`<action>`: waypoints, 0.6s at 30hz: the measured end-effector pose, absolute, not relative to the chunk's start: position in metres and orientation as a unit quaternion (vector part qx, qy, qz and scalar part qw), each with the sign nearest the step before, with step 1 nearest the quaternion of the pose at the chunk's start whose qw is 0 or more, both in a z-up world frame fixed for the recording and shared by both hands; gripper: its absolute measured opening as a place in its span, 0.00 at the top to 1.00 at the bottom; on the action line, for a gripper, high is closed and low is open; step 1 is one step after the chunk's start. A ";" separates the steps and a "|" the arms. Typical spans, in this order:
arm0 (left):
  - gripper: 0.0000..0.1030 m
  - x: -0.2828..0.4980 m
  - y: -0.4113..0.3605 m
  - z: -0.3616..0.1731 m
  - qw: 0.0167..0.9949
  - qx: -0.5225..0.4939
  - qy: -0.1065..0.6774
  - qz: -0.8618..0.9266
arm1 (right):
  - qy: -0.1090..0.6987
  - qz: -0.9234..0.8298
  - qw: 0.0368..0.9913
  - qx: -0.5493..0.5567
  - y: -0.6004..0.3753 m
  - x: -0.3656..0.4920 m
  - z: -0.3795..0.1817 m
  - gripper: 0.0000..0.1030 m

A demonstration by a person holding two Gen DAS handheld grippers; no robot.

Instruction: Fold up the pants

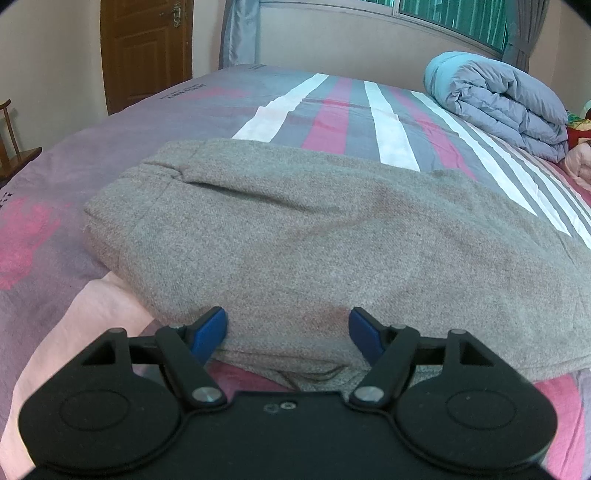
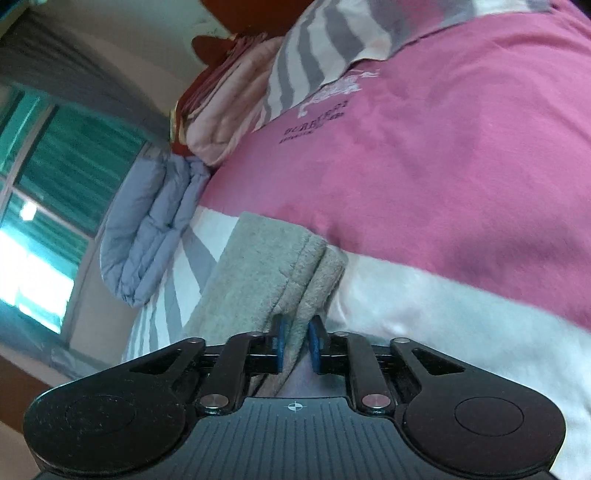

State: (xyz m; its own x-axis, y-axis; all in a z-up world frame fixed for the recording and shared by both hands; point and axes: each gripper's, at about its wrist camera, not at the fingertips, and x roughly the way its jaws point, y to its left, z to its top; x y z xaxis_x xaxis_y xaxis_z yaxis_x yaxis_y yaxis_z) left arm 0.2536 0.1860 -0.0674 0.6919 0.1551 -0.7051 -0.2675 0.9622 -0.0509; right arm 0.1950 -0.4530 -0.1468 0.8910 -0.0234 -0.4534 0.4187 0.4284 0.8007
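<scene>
Right jaws nearly shut—pinching pants [image 2: 280,273]

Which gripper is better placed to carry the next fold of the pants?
Right. The right gripper is pinched on the pants hem. The left gripper stands open astride the near edge, gripping nothing.

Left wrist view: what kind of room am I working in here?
Most likely a bedroom. The grey pants lie on a bed with a striped sheet, a rolled duvet sits by the curtained window, and there is a wooden door.
</scene>
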 end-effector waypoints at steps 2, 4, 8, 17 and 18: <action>0.36 0.254 0.186 -0.068 0.917 -0.076 0.375 0.115 | 0.200 -0.122 0.830 0.507 -0.456 0.200 -0.143 0.95; 0.36 0.254 0.186 -0.068 0.917 -0.076 0.375 0.115 | 0.197 -0.115 0.840 0.493 -0.457 0.200 -0.139 0.96; 0.36 0.253 0.188 -0.068 0.917 -0.076 0.375 0.111 | 0.129 -0.101 0.869 0.467 -0.456 0.182 -0.116 0.98; 0.35 0.252 0.193 -0.070 0.920 -0.080 0.370 0.103 | 0.159 -0.144 0.828 0.518 -0.458 0.173 -0.151 0.88; 0.35 0.252 0.193 -0.070 0.920 -0.080 0.368 0.104 | 0.143 -0.153 0.831 0.516 -0.454 0.166 -0.145 0.87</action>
